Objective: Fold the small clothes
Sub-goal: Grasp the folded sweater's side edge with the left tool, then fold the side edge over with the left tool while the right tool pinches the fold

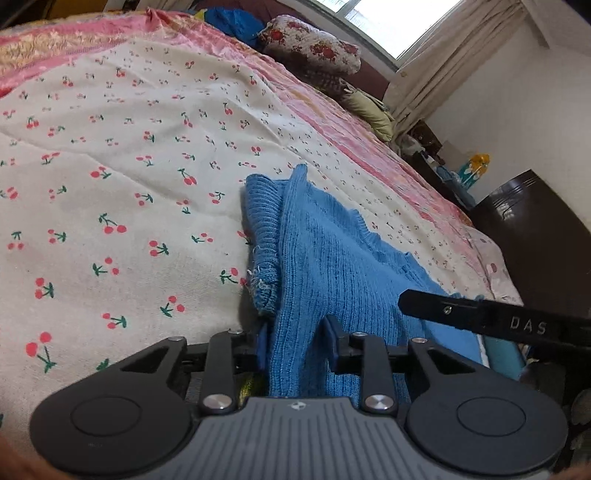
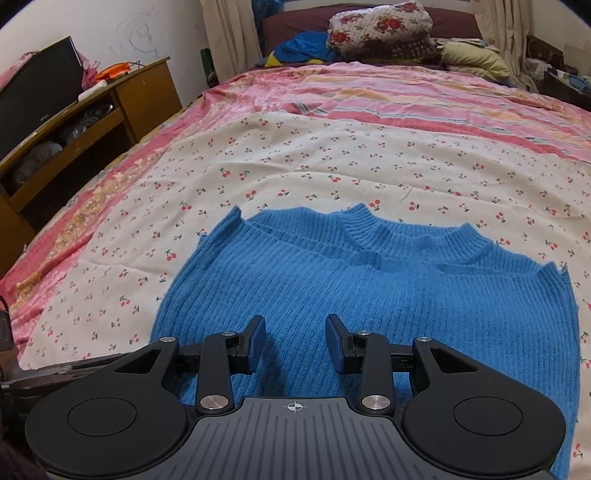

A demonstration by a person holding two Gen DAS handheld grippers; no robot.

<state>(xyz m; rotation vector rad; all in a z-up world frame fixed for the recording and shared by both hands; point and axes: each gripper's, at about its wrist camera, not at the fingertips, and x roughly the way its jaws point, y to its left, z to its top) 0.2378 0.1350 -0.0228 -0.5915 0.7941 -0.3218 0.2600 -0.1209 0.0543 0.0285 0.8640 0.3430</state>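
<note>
A blue ribbed knit sweater lies on the cherry-print sheet, collar away from me, its left side folded in. My right gripper is open and empty just above the sweater's lower middle. In the left wrist view my left gripper is open, its fingers on either side of a raised fold of the sweater without pinching it. The right gripper's black arm reaches in from the right over the sweater.
A pink striped bedspread covers the bed beyond the sheet. Floral pillows and blue clothing lie at the headboard. A wooden shelf unit stands left of the bed. A dark cabinet stands past the bed's right edge.
</note>
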